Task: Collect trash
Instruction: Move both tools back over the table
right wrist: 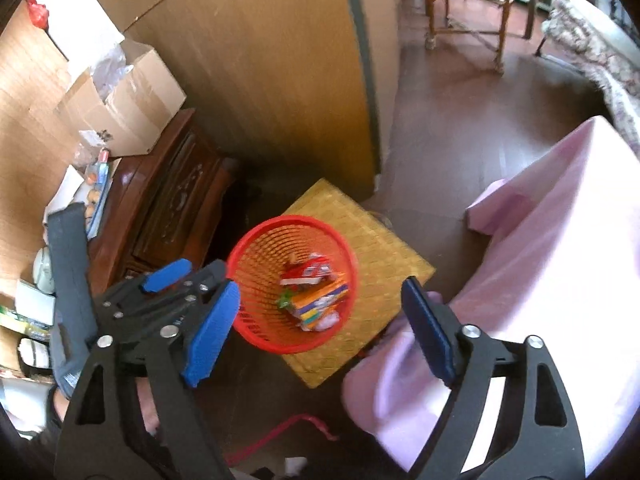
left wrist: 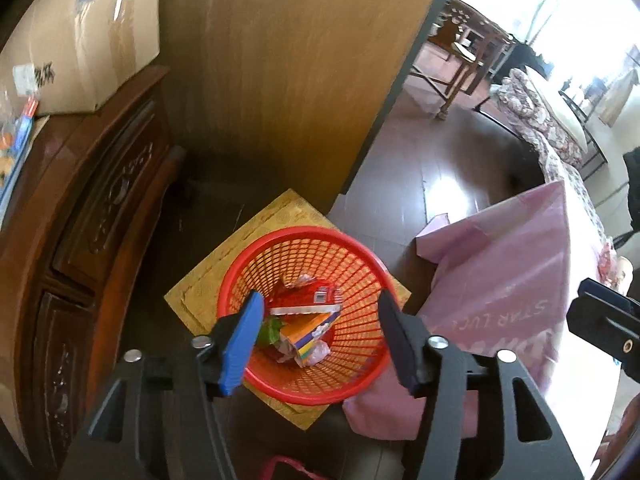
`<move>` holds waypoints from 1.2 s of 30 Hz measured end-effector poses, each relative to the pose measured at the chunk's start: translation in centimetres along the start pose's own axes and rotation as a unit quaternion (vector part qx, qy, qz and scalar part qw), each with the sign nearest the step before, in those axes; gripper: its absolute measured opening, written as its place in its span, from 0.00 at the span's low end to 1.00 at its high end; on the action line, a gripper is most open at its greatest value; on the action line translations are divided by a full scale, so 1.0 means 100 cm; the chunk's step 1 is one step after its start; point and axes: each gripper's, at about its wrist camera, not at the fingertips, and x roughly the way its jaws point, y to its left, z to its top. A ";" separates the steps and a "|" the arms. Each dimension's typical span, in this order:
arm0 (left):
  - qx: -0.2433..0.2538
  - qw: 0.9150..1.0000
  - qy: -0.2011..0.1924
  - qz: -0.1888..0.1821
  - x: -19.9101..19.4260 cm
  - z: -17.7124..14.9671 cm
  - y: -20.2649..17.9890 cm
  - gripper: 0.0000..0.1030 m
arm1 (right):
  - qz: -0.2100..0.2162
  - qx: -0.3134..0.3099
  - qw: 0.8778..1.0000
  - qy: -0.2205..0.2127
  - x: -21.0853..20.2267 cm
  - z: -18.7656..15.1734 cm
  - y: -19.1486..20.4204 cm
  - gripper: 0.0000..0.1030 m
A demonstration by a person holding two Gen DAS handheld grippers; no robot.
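Observation:
A red mesh basket point(left wrist: 352, 264) stands on a yellow woven box point(left wrist: 224, 264) on the floor. It holds trash: a red wrapper point(left wrist: 316, 292), an orange and yellow carton point(left wrist: 308, 332) and crumpled bits. My left gripper point(left wrist: 320, 340) hangs open and empty right above the basket. In the right wrist view the basket point(right wrist: 260, 248) sits below and between the fingers of my right gripper point(right wrist: 320, 312), which is open and empty. The left gripper point(right wrist: 188, 280) shows there at the basket's left rim.
A dark carved wooden cabinet point(left wrist: 88, 208) stands to the left with a cardboard box point(left wrist: 84, 36) on top. A wooden panel point(left wrist: 288, 72) rises behind the basket. A pink cloth point(left wrist: 500, 280) covers furniture on the right. Chairs point(right wrist: 468, 4) stand far back.

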 end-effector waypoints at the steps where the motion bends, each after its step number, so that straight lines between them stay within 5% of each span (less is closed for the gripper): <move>1: 0.007 1.000 -0.002 -0.001 -0.004 0.001 -0.007 0.65 | -0.008 0.001 1.000 -0.008 -0.009 -0.003 -0.007 0.82; 8: 0.061 0.998 -0.016 0.003 -0.022 0.007 -0.066 0.82 | -0.079 0.016 0.996 -0.046 -0.057 -0.036 -0.066 0.90; 22: 0.184 0.981 -0.015 -0.054 -0.039 -0.013 -0.234 0.91 | -0.209 0.140 0.963 -0.098 -0.132 -0.117 -0.238 0.90; 29: 0.226 0.971 0.003 -0.072 -0.025 -0.034 -0.310 0.91 | -0.244 0.206 0.938 -0.138 -0.151 -0.145 -0.312 0.93; 36: 0.255 0.963 0.024 -0.084 -0.001 -0.053 -0.377 0.91 | -0.250 0.242 0.928 -0.135 -0.150 -0.162 -0.359 0.93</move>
